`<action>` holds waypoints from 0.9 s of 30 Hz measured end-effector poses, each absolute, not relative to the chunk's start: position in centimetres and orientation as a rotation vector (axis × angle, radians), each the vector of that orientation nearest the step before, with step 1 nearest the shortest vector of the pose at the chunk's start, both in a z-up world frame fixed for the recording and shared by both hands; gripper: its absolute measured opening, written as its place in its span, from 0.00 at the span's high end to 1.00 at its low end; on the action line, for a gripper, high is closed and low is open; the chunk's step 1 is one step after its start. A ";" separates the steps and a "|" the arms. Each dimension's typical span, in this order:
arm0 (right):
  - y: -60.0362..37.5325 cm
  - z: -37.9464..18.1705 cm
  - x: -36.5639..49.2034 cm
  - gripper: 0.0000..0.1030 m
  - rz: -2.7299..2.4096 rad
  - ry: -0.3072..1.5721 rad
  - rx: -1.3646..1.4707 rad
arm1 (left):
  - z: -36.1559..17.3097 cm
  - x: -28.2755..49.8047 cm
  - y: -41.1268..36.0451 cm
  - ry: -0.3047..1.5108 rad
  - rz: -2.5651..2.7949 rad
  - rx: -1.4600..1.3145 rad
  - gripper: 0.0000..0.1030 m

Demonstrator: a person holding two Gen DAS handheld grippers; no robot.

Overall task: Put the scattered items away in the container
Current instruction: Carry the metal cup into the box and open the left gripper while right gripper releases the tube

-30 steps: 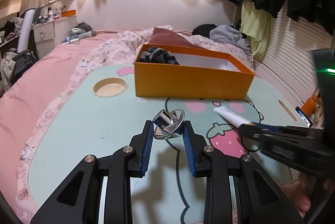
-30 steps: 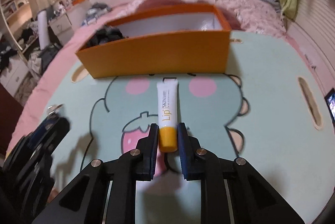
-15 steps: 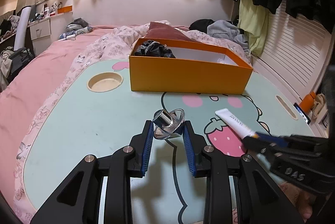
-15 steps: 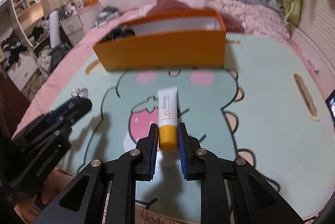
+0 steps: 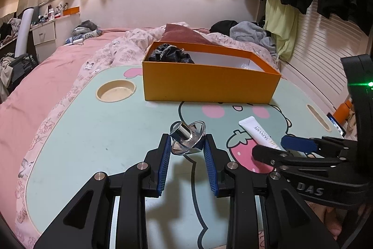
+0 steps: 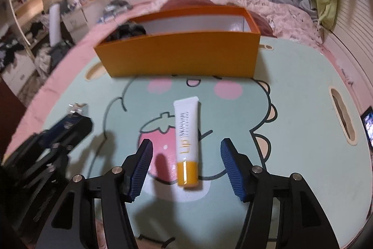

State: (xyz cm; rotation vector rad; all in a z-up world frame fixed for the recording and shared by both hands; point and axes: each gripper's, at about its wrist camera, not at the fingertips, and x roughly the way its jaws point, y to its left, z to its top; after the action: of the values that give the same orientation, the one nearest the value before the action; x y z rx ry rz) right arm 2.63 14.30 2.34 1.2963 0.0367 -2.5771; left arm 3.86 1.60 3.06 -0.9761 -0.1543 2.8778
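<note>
My left gripper (image 5: pixel 187 144) is shut on a shiny metal funnel-shaped piece (image 5: pixel 184 134) and holds it just above the mint cartoon table (image 5: pixel 93 132). My right gripper (image 6: pixel 187 144) has its jaws opening. A white lip-balm tube with an orange cap (image 6: pixel 186 139) lies on the strawberry print between them, and neither pad touches it. In the left wrist view the tube (image 5: pixel 256 132) shows in front of the right gripper (image 5: pixel 270 145). The orange box (image 5: pixel 209 86) (image 6: pixel 179 53) stands at the table's far side with a black cloth (image 5: pixel 170 53) in its left end.
A round cup recess (image 5: pixel 116 90) lies left of the box, and a slot (image 6: pixel 341 116) runs along the table's right edge. A phone (image 6: pixel 368 125) glows beyond that edge. The pink bed with heaped clothes (image 5: pixel 247 30) surrounds the table.
The right gripper's jaws have spread apart and let go of the lip-balm tube, which now rests on the table. The left gripper still holds the metal piece in the same place.
</note>
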 end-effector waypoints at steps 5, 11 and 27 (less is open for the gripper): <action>13.5 2.4 4.1 0.82 -2.603 0.156 1.259 | 3.2 3.9 1.6 -0.152 2.881 -0.969 0.71; 15.5 5.4 7.3 0.82 -2.667 0.005 0.936 | 3.3 4.0 1.8 -0.138 2.880 -0.954 0.71; 15.2 4.0 6.3 0.82 -2.633 0.013 1.052 | 3.3 4.1 2.2 -0.123 2.878 -0.955 0.71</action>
State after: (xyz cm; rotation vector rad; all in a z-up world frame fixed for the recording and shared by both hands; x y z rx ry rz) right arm 6.31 15.22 4.05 1.0523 0.0129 -2.6327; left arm 4.09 2.17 3.35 -0.9547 -0.1230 2.8780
